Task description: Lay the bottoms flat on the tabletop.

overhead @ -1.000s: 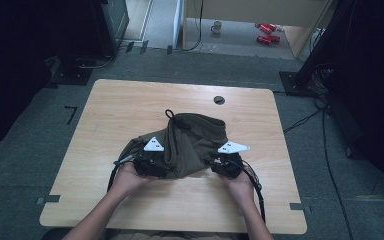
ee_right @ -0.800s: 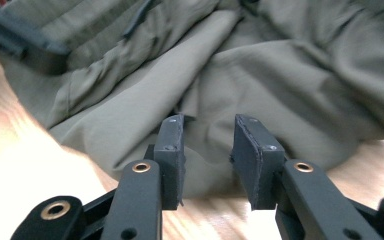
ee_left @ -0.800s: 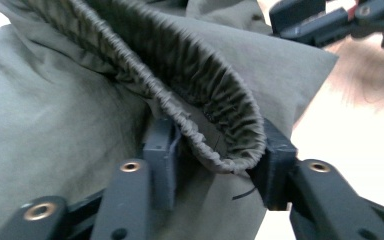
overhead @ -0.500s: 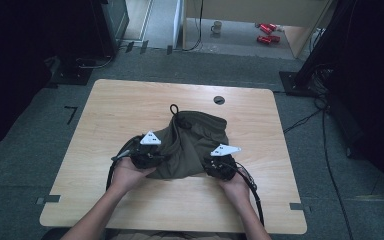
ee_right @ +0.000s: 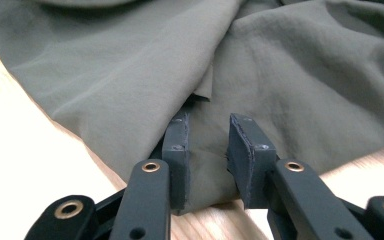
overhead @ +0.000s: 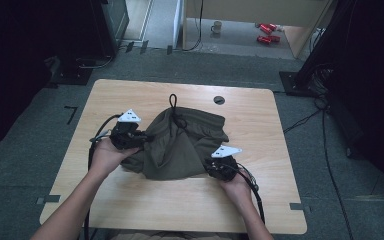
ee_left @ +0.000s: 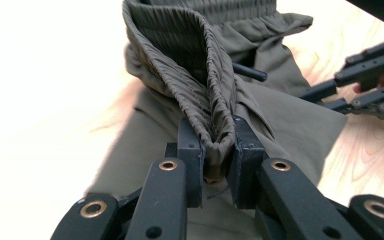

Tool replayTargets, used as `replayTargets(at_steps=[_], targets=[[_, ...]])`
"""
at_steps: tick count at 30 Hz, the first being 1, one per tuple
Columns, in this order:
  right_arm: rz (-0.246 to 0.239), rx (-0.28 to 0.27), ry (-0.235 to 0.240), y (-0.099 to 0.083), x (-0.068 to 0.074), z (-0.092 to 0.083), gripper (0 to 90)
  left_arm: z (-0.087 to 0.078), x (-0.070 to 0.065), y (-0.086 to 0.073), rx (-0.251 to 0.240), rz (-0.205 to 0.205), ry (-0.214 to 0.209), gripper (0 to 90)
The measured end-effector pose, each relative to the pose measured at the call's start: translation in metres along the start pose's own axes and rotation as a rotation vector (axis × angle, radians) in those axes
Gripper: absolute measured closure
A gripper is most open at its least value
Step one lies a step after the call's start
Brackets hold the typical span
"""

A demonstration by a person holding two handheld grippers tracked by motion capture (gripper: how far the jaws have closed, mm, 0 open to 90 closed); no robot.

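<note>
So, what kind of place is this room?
Probably a lab or studio for recordings: a bare wooden table on grey carpet, black stands with cables around it, red cans on the floor.

Olive drawstring shorts (overhead: 180,147) — crumpled on table, waistband lifted

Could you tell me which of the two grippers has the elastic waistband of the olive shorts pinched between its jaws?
The left gripper: its jaws clamp the gathered waistband. The right gripper sits at the shorts' smooth hem instead.
</note>
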State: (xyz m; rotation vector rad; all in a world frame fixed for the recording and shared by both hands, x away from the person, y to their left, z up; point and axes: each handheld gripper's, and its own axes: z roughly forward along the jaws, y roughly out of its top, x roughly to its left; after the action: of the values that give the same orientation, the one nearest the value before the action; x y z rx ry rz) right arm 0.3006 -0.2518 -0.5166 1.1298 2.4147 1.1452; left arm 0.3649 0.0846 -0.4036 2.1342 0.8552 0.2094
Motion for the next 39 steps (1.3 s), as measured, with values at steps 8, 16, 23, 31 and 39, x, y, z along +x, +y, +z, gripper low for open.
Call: replayTargets(at_steps=[8, 16, 23, 31, 39], targets=[[-0.007, 0.019, -0.003, -0.007, -0.008, -0.011, 73.2, -0.021, 0.025, 0.020, 0.007, 0.011, 0.019, 80.0], [0.011, 0.027, -0.012, -0.016, -0.020, -0.024, 73.6, -0.021, 0.052, 0.029, -0.002, -0.009, 0.039, 80.2], [0.010, 0.021, -0.013, -0.018, -0.022, -0.027, 73.8, -0.004, 0.092, 0.033, 0.023, -0.050, 0.074, 80.6], [-0.002, 0.021, -0.017, -0.018, -0.022, -0.026, 74.0, 0.013, 0.121, 0.036, 0.046, -0.074, 0.109, 80.6], [-0.007, 0.013, -0.024, -0.018, -0.023, -0.026, 74.0, 0.028, 0.142, 0.039, 0.028, -0.102, 0.133, 80.2]])
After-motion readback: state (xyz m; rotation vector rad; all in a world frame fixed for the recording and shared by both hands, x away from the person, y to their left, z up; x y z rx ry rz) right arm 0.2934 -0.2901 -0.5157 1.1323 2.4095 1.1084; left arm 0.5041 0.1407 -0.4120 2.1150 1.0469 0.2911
